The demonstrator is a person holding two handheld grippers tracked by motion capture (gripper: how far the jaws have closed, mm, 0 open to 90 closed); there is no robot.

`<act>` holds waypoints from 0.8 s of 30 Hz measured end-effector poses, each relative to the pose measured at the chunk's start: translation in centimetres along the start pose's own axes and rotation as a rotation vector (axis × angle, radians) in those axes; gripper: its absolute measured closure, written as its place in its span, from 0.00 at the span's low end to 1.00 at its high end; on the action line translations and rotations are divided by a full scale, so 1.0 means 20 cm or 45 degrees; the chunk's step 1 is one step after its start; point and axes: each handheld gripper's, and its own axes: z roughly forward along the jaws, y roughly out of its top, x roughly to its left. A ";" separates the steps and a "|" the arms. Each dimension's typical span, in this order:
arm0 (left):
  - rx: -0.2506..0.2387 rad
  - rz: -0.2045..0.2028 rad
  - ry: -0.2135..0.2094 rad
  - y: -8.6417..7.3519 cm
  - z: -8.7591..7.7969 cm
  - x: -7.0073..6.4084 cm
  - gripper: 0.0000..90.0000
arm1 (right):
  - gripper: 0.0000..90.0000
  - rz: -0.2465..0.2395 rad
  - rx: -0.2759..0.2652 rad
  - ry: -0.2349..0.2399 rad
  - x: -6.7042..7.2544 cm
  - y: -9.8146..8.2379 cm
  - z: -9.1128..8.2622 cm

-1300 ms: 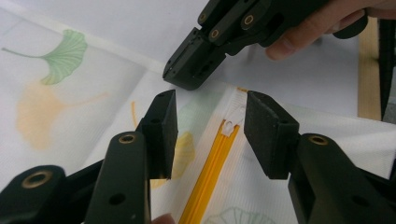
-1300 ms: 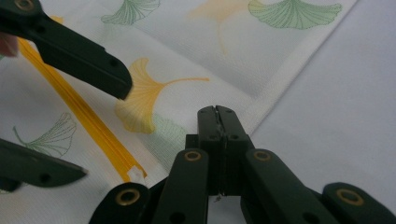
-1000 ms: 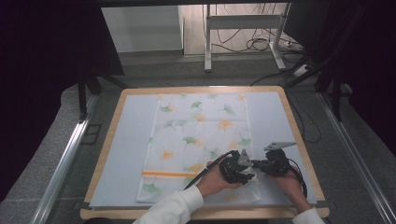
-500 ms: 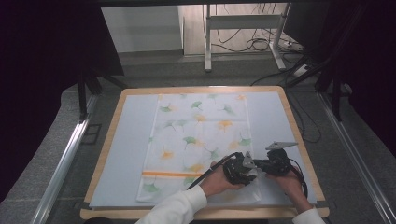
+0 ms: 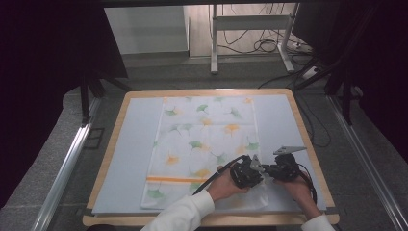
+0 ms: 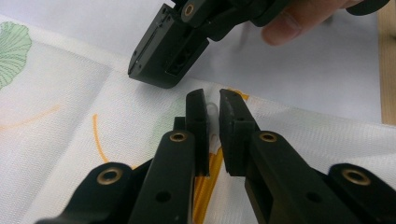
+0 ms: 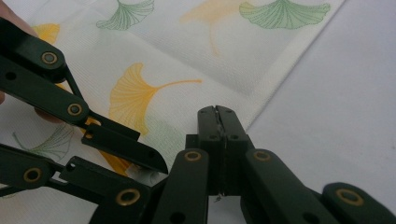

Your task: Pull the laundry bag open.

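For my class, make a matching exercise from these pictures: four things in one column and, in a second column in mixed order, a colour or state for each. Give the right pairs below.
Things:
1. cloth
2. stripe across the cloth's near end
3. right gripper
4. table rim

Colours or states:
A. pale wood
B. jaws pressed together at the cloth's edge
C. white, printed with green and orange leaves
D. orange

Pairs: 1-C, 2-D, 3-B, 4-A
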 end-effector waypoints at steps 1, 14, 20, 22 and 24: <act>0.002 0.005 0.006 0.00 0.00 0.00 0.93 | 0.99 -0.001 0.000 0.000 0.00 0.00 0.00; -0.011 -0.003 0.009 -0.02 -0.02 -0.01 0.94 | 0.99 -0.016 0.001 -0.006 0.01 0.00 0.00; -0.005 -0.020 0.000 -0.03 -0.03 0.00 0.94 | 0.99 -0.020 -0.003 -0.008 0.01 0.00 0.00; 0.009 -0.014 0.008 -0.03 -0.04 0.00 0.94 | 1.00 -0.031 -0.001 -0.010 0.01 0.00 0.00; 0.019 -0.008 0.018 -0.03 -0.04 0.00 0.94 | 1.00 -0.035 0.000 -0.014 0.01 0.00 0.00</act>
